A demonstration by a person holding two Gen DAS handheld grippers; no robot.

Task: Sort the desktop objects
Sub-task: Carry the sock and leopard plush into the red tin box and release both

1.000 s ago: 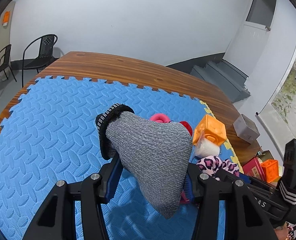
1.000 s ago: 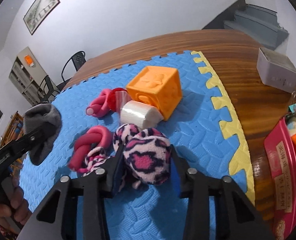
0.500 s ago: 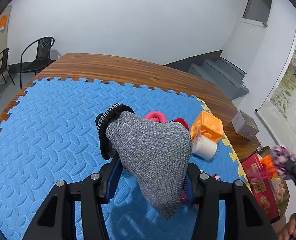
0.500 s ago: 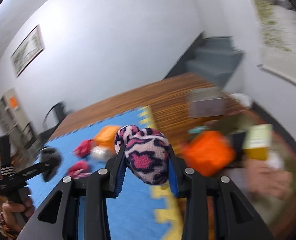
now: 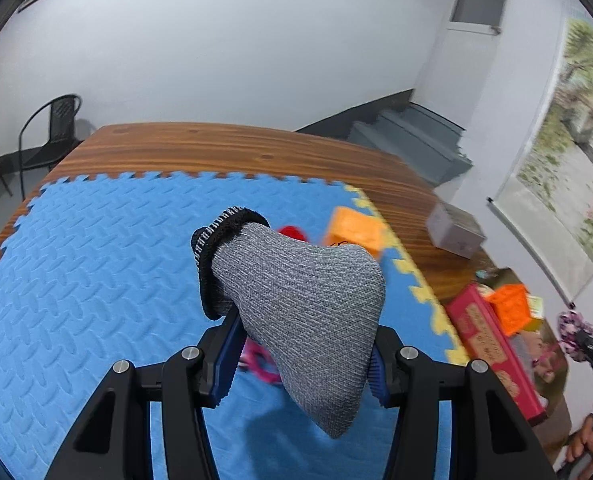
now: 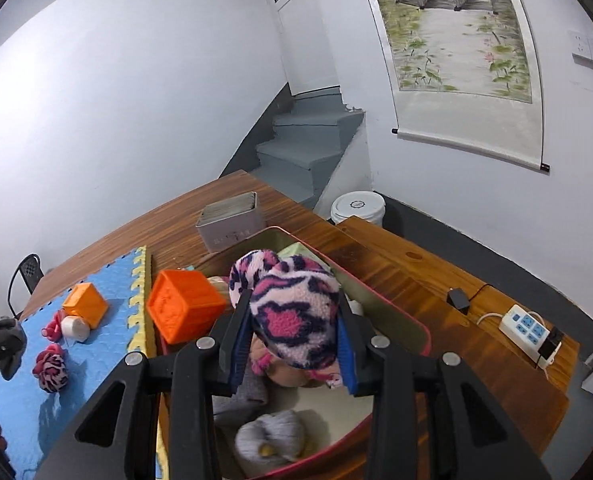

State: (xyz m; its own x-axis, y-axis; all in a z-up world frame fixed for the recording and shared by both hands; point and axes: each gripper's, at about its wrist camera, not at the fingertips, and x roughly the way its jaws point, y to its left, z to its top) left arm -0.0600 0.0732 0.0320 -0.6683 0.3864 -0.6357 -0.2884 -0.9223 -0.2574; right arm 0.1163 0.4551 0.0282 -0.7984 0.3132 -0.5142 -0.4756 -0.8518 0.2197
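Observation:
My left gripper (image 5: 306, 356) is shut on a grey knitted sock (image 5: 300, 300) with a black cuff, held above the blue foam mat (image 5: 96, 264). My right gripper (image 6: 294, 340) is shut on a pink leopard-print plush toy (image 6: 296, 308) and hangs over the red-rimmed box (image 6: 420, 332). Inside that box lie an orange cube (image 6: 182, 304), a grey rolled sock (image 6: 272, 440) and other soft items. In the left wrist view the same box (image 5: 492, 356) stands at the right, off the mat, with the right gripper (image 5: 576, 332) above it.
On the mat sit an orange cube (image 6: 85, 304), a white roll (image 6: 74, 326), a pink rope toy (image 6: 52, 328) and a small leopard-print toy (image 6: 52, 370). A grey tin (image 6: 232, 222) stands on the wooden table (image 6: 436, 292). A white power strip (image 6: 526, 326) lies far right.
My right gripper lifted the plush toy off the mat and swung it right, over the box. The left gripper kept hold of the grey sock and turned slightly right.

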